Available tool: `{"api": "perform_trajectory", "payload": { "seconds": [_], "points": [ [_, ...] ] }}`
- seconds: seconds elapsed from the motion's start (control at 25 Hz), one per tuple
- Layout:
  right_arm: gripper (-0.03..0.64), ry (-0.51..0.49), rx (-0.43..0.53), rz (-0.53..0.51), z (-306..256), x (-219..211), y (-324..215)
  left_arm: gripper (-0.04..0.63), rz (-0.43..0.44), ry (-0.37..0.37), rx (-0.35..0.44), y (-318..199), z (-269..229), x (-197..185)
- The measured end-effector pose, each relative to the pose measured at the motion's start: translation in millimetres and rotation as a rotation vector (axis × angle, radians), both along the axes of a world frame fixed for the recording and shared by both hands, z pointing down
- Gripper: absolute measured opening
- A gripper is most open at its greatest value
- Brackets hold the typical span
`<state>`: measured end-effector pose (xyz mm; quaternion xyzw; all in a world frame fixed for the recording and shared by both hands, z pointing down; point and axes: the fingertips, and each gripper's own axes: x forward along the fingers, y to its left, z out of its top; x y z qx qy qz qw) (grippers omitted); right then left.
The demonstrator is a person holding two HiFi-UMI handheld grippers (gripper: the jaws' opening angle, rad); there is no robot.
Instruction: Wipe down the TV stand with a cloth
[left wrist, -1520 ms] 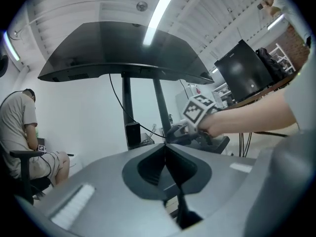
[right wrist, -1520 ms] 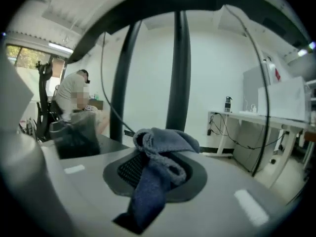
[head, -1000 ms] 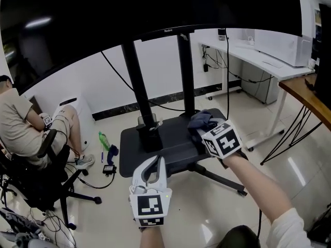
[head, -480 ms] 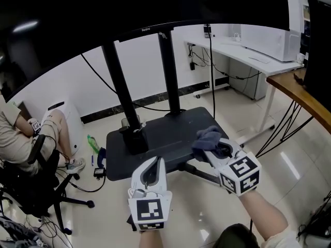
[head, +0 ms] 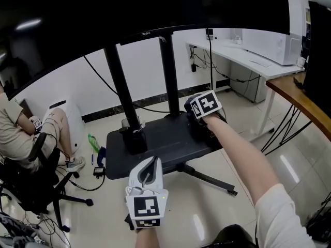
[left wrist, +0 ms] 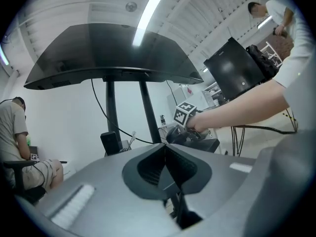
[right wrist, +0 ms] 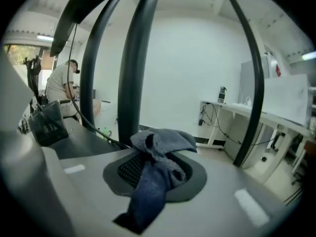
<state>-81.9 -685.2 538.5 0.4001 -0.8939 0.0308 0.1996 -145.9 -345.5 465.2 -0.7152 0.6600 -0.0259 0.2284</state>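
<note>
The right gripper [right wrist: 155, 174] has its jaws clamped on a dark blue cloth [right wrist: 150, 191], which bunches up above the pinch and hangs in a twisted tail below it. From the head view, this gripper sits over the back right corner of the TV stand's black base plate [head: 160, 138], just right of the nearer post [head: 168, 71]. Its marker cube [head: 203, 105] faces up and hides the cloth there, so I can't tell whether the cloth touches the plate.

The left gripper [head: 151, 165] hangs in front of the stand, off the near edge of the plate, with its jaws pressed together and nothing between them.

A second post [head: 120, 87] rises from the left part of the plate, with a small black box [head: 135, 138] at its foot. Both posts carry the big dark screen [head: 129, 9] overhead, and a cable [head: 103, 71] droops behind them.

To the left, a person [head: 15, 133] sits in an office chair, and a green bottle [head: 92, 142] lies on the floor nearby. A white desk [head: 248, 56] stands against the wall on the right.
</note>
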Motion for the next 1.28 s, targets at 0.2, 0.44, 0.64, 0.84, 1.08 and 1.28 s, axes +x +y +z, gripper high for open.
{"api": "perform_trajectory", "payload": {
  "seconds": [0.2, 0.44, 0.64, 0.84, 1.08, 1.28],
  "points": [
    [0.092, -0.021, 0.076, -0.062, -7, 22, 46, 0.066, -0.001, -0.003, -0.012, -5, 7, -4],
    [0.094, -0.18, 0.277, -0.122, -9, 91, 190, 0.066, 0.048, -0.003, -0.007, -12, 18, 14],
    [0.094, -0.326, 0.426, -0.114, 2, 120, 282, 0.067, 0.093, -0.038, -0.016, -17, 24, 45],
    [0.094, -0.329, 0.461, -0.078, -41, 78, 348, 0.147, 0.025, 0.061, -0.091, 14, 17, 20],
    [0.094, -0.416, 0.438, -0.194, -30, -22, 380, 0.145, -0.158, 0.049, -0.009, 66, 5, -88],
    [0.094, -0.392, 0.428, -0.186, 19, -68, 366, 0.119, -0.228, 0.029, -0.016, 81, 56, -136]
  ]
}}
